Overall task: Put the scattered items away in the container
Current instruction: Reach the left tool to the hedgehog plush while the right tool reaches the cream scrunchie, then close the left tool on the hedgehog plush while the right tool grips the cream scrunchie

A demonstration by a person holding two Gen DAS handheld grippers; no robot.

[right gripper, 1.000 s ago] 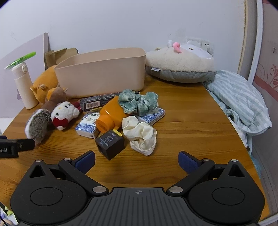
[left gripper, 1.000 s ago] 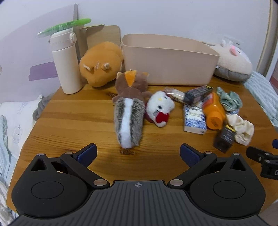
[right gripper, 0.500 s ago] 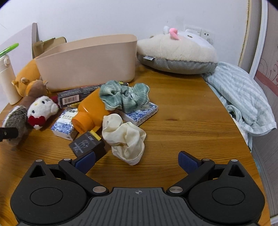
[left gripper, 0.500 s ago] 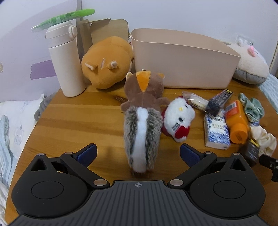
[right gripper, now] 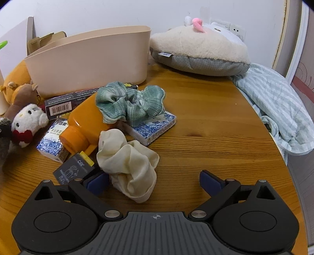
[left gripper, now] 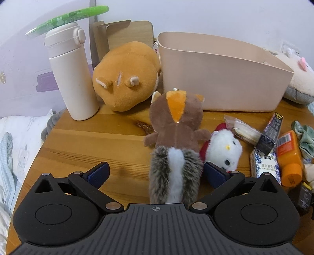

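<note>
Both grippers have pushed forward over the tabletop since the earlier frames; the left gripper (left gripper: pixel 156 173) now has its jaws spread wide around the grey striped tail of the squirrel toy (left gripper: pixel 175 137), the right pad close against the fur, the left pad well clear of it; the right gripper (right gripper: pixel 154 181) is likewise spread, with the cream cloth (right gripper: pixel 129 162) lying between its fingers (nearer the left one) and nothing pinched. Just beside that left finger sits a small dark box (right gripper: pixel 71 169); past it lie the orange bottle (right gripper: pixel 86 122), two blue-and-white packets (right gripper: pixel 152 127), a green checked scrunchie (right gripper: pixel 130 104) draped over the bottle, and a long black carton (right gripper: pixel 66 102). A white kitten toy (left gripper: pixel 224 150) touches the squirrel's right side, with a clear wrapped snack (left gripper: pixel 242 129) beyond it. Farther back, near the far edge, stands the beige container (left gripper: pixel 221 76); at its left are an orange plush (left gripper: pixel 125 76) and a cream flask (left gripper: pixel 71 72) with a green pen (left gripper: pixel 68 17) across its lid; at its right rests a fluffy cushion (right gripper: pixel 198 50); a striped blanket (right gripper: pixel 274 109) hangs at the right edge.
</note>
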